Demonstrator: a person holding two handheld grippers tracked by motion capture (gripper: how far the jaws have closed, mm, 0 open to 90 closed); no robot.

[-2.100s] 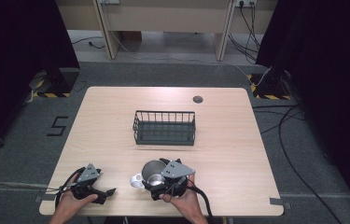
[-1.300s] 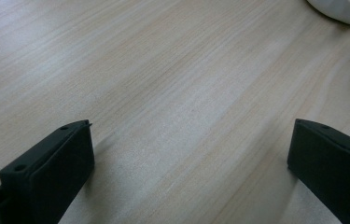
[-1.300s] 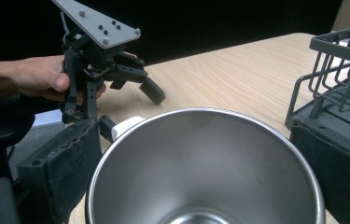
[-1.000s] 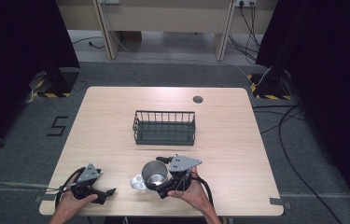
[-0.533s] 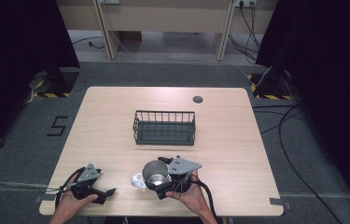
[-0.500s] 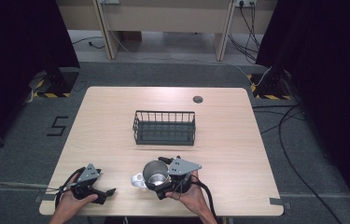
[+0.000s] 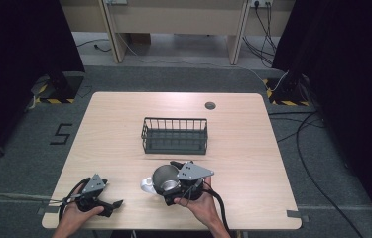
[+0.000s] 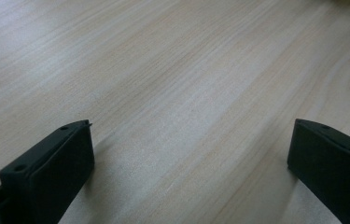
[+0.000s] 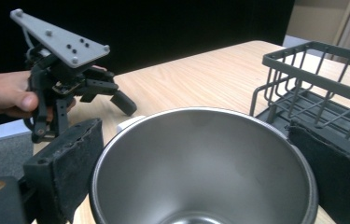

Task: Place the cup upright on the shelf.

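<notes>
Here, the right claw (image 7: pixel 173 184) pinches a steel cup (image 9: pixel 200 168) between its 2 jaws.
The wire basket (image 7: pixel 175 135) sits just beyond that claw; the left claw (image 7: pixel 105 206), jaws spread wide, rests low on the desk (image 7: pixel 253 148), well apart to its left.

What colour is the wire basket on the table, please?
Dark grey wire basket; clearest in the high view.

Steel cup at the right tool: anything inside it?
In the right gripper view the cup looks empty: bare steel walls all the way down. The very bottom is cut off by the frame edge, so that part can't be checked. The right tool has its jaws at either side of the cup.
</notes>
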